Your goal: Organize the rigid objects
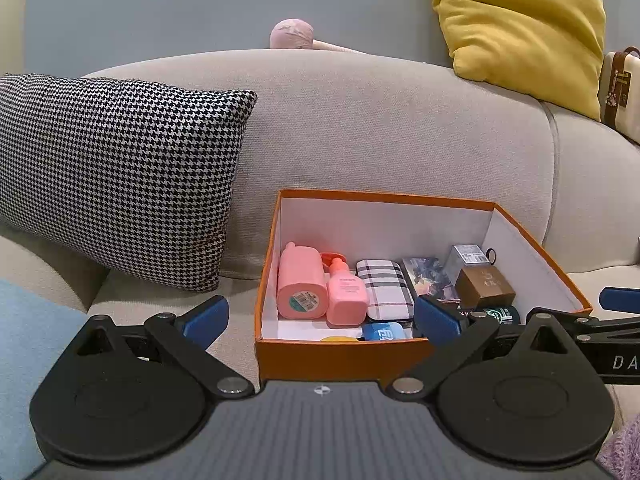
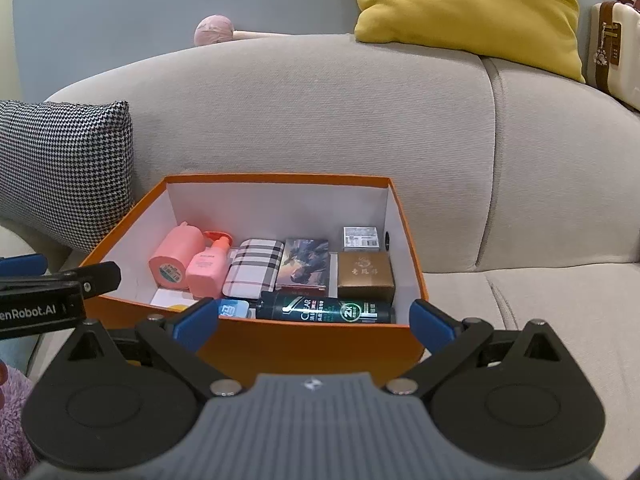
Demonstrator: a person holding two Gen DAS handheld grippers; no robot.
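While both sets of jaws are held wide and empty, the orange box sits just ahead of them on the sofa, already packed; any further item should be lowered into its vacant rear space.

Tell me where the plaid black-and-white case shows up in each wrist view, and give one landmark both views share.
Left wrist view: the plaid black-and-white case lies inside the orange cardboard box, right of the pink pump bottle, slightly right of centre.
Right wrist view: same case, left of centre, beside the bottle.
Shared landmark: the yellow cushion on the sofa back.
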